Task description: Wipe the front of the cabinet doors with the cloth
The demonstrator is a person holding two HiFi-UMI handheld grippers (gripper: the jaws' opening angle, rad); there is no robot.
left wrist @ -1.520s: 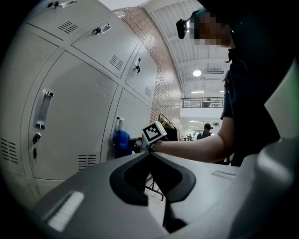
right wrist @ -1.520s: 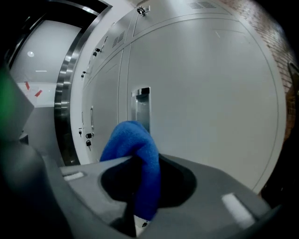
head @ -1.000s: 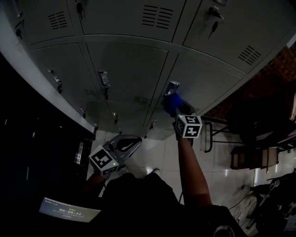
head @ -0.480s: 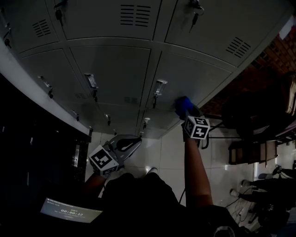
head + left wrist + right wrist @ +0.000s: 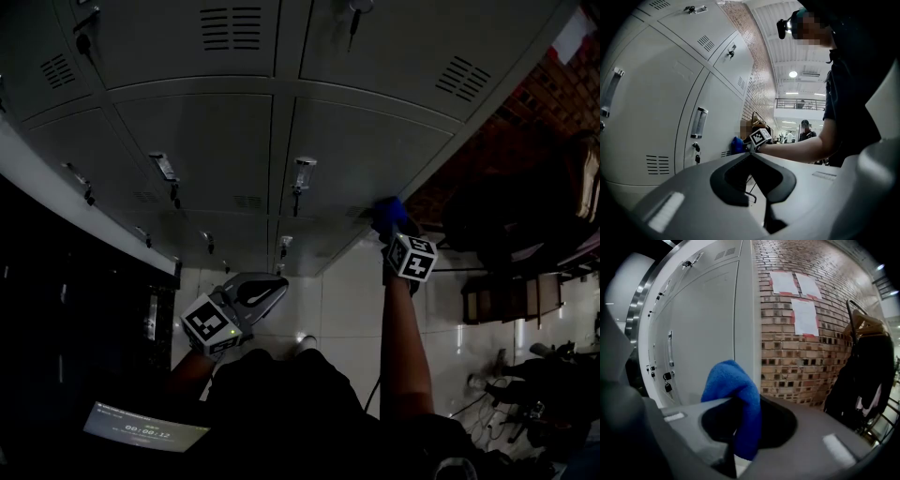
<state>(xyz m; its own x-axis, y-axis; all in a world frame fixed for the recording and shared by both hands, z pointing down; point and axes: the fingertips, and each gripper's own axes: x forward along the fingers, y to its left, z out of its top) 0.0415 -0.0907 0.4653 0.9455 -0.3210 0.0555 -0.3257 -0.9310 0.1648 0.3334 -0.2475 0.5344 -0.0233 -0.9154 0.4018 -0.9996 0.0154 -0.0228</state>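
My right gripper (image 5: 392, 228) is shut on a blue cloth (image 5: 388, 215), pressed to the right edge of a grey locker door (image 5: 375, 150). In the right gripper view the cloth (image 5: 733, 397) hangs folded between the jaws of the right gripper (image 5: 736, 427), in front of the door (image 5: 712, 329) and its handle (image 5: 670, 348). My left gripper (image 5: 267, 292) hangs low, away from the lockers, jaws closed on nothing. From the left gripper view the left gripper (image 5: 752, 157) is shut, and the cloth (image 5: 737, 145) shows far off against the cabinet.
A brick wall (image 5: 806, 333) with papers stands right of the lockers. A coat rack with a dark coat (image 5: 862, 376) is at the far right. Chairs and a table (image 5: 506, 300) stand on the tiled floor (image 5: 328, 309).
My right gripper has swept the cloth rightward across the locker door, from near the handle to the door's right edge. The left gripper has stayed put.
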